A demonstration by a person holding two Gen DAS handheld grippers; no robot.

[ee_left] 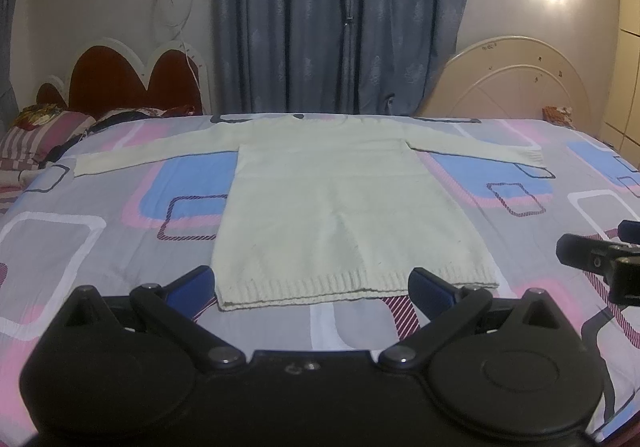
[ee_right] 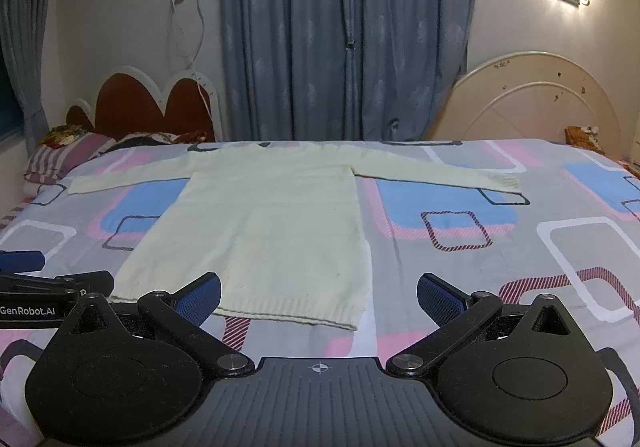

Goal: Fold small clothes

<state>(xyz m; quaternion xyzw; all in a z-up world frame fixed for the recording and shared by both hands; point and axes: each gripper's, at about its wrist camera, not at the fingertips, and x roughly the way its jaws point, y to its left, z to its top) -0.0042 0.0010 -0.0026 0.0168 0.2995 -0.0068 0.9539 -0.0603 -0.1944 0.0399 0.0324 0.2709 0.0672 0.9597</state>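
Observation:
A cream knitted sweater lies flat on the bed, hem towards me, both sleeves spread out sideways; it also shows in the right wrist view. My left gripper is open and empty, just short of the ribbed hem, its blue pads on either side of it. My right gripper is open and empty near the hem's right corner. The right gripper shows at the right edge of the left wrist view. The left gripper shows at the left edge of the right wrist view.
The bed has a grey sheet with pink, blue and white squares. Pillows and a red headboard stand at the far left. A cream headboard leans at the far right. Blue curtains hang behind.

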